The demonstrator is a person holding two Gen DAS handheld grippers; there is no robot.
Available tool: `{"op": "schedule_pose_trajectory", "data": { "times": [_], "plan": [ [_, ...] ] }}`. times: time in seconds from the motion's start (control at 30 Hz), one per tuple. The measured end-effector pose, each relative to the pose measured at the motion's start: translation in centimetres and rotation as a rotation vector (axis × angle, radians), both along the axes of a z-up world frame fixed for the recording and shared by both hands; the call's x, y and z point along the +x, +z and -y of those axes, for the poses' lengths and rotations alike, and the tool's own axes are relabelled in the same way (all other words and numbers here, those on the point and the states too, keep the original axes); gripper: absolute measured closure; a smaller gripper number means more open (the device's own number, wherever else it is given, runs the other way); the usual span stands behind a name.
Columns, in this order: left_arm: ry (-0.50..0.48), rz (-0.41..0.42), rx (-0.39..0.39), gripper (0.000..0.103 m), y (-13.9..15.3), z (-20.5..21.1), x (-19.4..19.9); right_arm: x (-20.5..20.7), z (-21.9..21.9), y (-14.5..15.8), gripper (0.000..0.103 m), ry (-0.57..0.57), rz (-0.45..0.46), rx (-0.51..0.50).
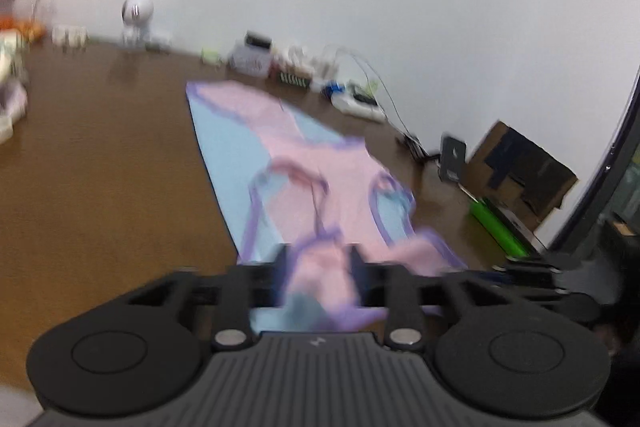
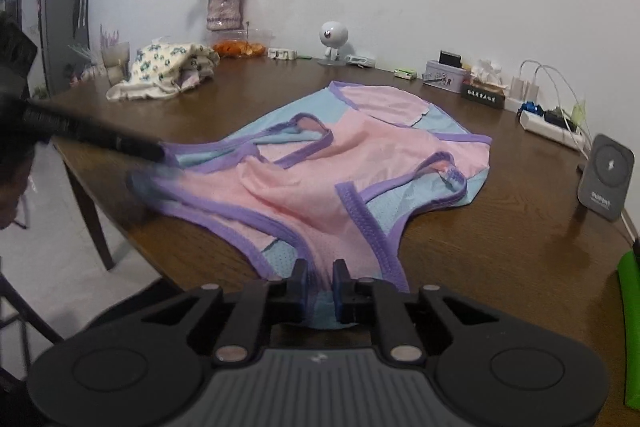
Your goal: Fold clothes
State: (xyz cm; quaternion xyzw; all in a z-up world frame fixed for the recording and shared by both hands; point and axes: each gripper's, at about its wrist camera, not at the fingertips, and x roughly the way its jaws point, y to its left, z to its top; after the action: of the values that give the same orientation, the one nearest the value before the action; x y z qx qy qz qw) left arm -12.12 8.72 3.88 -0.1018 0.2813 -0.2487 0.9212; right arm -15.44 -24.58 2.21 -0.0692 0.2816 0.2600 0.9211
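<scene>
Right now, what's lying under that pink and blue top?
Only the brown wooden table shows around the pink and blue top. Whatever might lie beneath the cloth is covered, so that can't be seen.

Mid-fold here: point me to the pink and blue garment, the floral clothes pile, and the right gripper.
pink and blue garment point(image 2: 344, 163): right wrist view, pink middle panel.
floral clothes pile point(image 2: 168, 69): right wrist view, top of the heap.
right gripper point(image 2: 320, 277): right wrist view, between its fingertips.
</scene>
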Motion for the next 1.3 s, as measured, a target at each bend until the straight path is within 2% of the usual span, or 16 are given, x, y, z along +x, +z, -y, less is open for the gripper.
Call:
{"op": "schedule_pose_trajectory", "data": {
  "times": [0.13,0.27,0.33,0.37,0.47,0.57,0.63,0.7,0.83,0.93,1.0,1.07,1.13,1.17,1.23,1.3],
  "plan": [
    [0.019,0.031,0.18,0.052,0.9,2.8,5.6,1.8,2.4,1.8,0.081,-0.074,0.015,0.155],
    [-0.02,-0.026,0.332,0.051,-0.3,6.9,12.1,6.5,2.5,1.8,0.079,-0.24,0.055,0.039],
    [0.005,-0.048,0.395,0.056,-1.2,8.0,14.4,9.4,2.7,1.4,0.066,-0.291,0.055,-0.004],
    [0.013,-0.051,0.401,0.059,-1.5,8.3,14.7,11.0,2.9,1.1,0.065,-0.315,0.034,-0.015],
    [-0.02,-0.054,0.38,0.096,-2.2,8.8,15.1,14.3,3.1,0.4,0.065,-0.341,-0.031,-0.011],
    [0.05,-0.003,0.369,0.099,-2.5,8.1,14.2,15.9,2.7,-0.5,0.07,-0.343,-0.082,0.001],
    [0.153,0.034,0.349,0.099,-2.1,6.3,13.4,15.6,2.1,-1.2,0.098,-0.316,-0.077,-0.011],
    [0.252,0.05,0.332,0.099,-1.9,4.2,12.4,15.0,2.0,-1.3,0.101,-0.333,-0.059,-0.03],
    [0.357,0.01,0.303,0.096,-2.5,0.9,10.7,14.2,2.2,-0.8,0.102,-0.334,-0.044,-0.013],
    [0.363,-0.005,0.352,0.067,-2.6,1.1,10.0,13.9,0.8,-0.5,0.101,-0.315,-0.02,-0.055],
    [0.321,-0.019,0.298,0.056,-2.4,0.8,8.9,13.1,0.2,0.0,0.095,-0.304,0.018,-0.082],
    [0.27,-0.051,0.231,0.056,-2.4,0.5,8.5,12.3,0.4,0.4,0.074,-0.288,0.017,-0.062],
    [0.264,-0.06,0.245,0.056,-2.6,0.9,8.6,12.1,0.7,0.5,0.073,-0.273,0.001,-0.038],
    [0.277,-0.062,0.275,0.061,-2.9,1.2,8.8,12.2,0.7,0.3,0.074,-0.269,-0.014,-0.032],
    [0.304,-0.057,0.314,0.091,-3.2,1.6,9.1,12.8,0.3,-0.3,0.076,-0.264,-0.038,-0.037],
    [0.332,-0.041,0.332,0.1,-3.6,1.8,8.9,12.9,-0.1,-0.8,0.103,-0.261,-0.041,-0.052]
  ]
}}
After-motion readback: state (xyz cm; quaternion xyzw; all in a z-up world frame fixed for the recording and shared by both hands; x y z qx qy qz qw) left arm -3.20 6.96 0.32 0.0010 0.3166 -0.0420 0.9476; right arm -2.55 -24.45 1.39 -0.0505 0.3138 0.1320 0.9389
